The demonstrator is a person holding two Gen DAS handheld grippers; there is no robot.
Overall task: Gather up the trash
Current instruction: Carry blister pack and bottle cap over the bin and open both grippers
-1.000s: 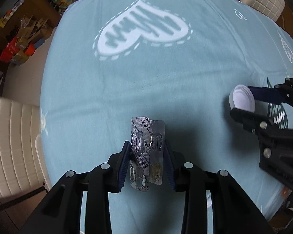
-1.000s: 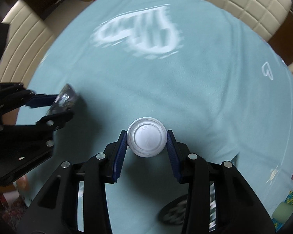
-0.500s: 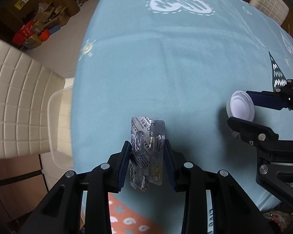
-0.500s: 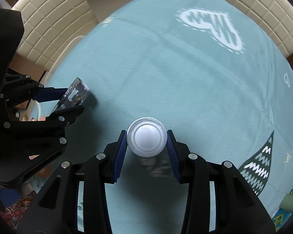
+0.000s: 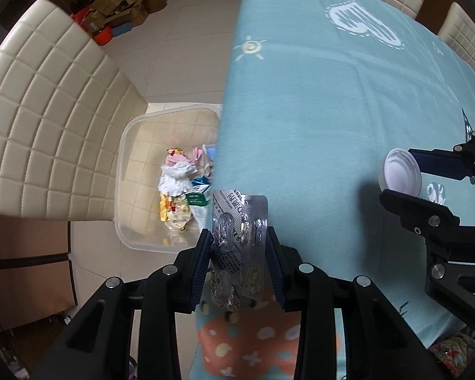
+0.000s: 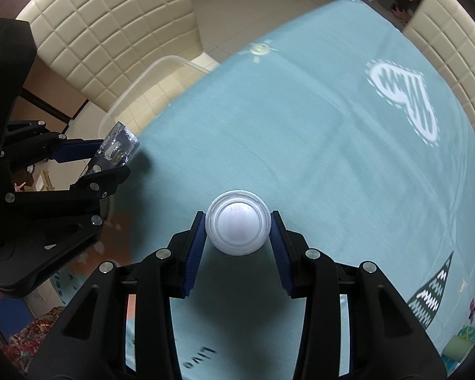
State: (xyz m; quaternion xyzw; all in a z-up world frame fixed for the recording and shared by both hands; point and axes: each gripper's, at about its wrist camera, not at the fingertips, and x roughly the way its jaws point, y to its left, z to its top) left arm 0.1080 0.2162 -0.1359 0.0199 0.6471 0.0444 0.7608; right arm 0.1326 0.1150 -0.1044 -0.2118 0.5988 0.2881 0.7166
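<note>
Two claws clamped on trash at the table edge, above a clear bin.

In the left wrist view, the left claw [image 5: 239,253] is clamped on a silver blister pack [image 5: 239,234], held upright between the blue pads; its foil is crinkled, printed with dark lettering, and several clear bubbles are seen pressed in. Just beyond and left of this claw, on the tiled floor, a clear plastic bin [image 5: 123,171] holds crumpled wrappers [image 5: 177,186]. The table [image 5: 316,126], under a light blue cloth, lies ahead and to the right. In the right wrist view, the right claw [image 6: 237,231] is closed on a white round plastic cup [image 6: 237,226], bottom toward the camera, faintly embossed, over the table.
</note>
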